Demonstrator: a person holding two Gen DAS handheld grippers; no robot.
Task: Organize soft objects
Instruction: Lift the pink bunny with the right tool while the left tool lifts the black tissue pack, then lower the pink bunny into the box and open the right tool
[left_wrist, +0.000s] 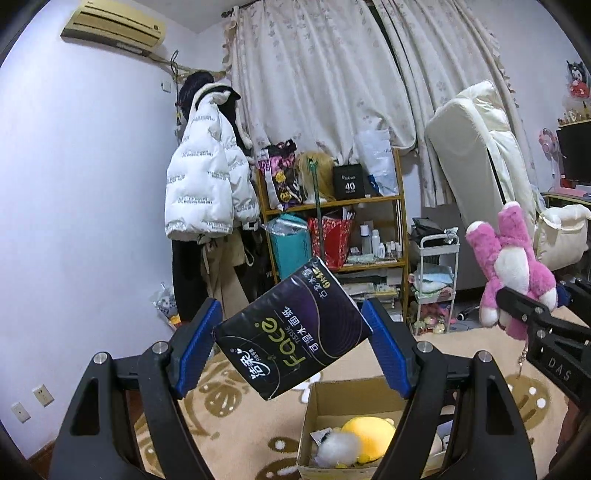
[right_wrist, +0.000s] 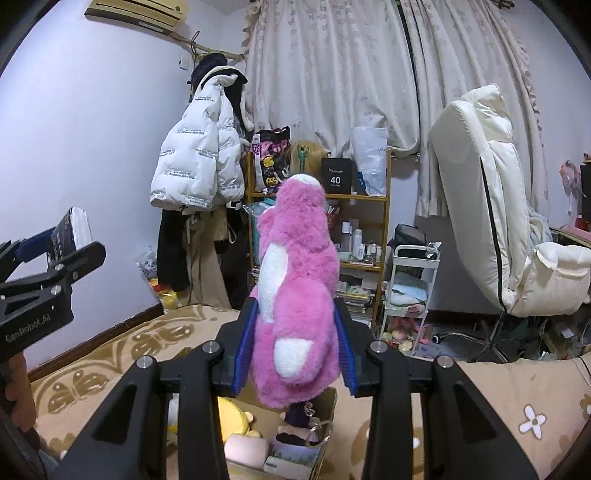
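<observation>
Jaws of both grippers are clamped on loads, each held in the air above the bed. The left gripper (left_wrist: 291, 349) pinches a black tissue pack (left_wrist: 291, 332) across its width; the pack's long axis runs forward and upward from the jaws, tilted to the right. The right gripper (right_wrist: 293, 347) squeezes a pink plush (right_wrist: 295, 291) at its lower body, and the plush rises away from the jaws, long axis nearly in line with the fingers.

An open cardboard box (left_wrist: 314, 417) sits on the patterned bedspread (left_wrist: 229, 424) below and just ahead of both grippers. It already holds a yellow plush (left_wrist: 369, 435) and other soft items. In the left view the box lies down and right of the pack; in the right view the box (right_wrist: 327, 402) opens directly beneath the pink plush, whose keychain (right_wrist: 314, 424) dangles into it.

Judgement: the right hand is nearer to a drop, straight down; the left must shift rightward first.
</observation>
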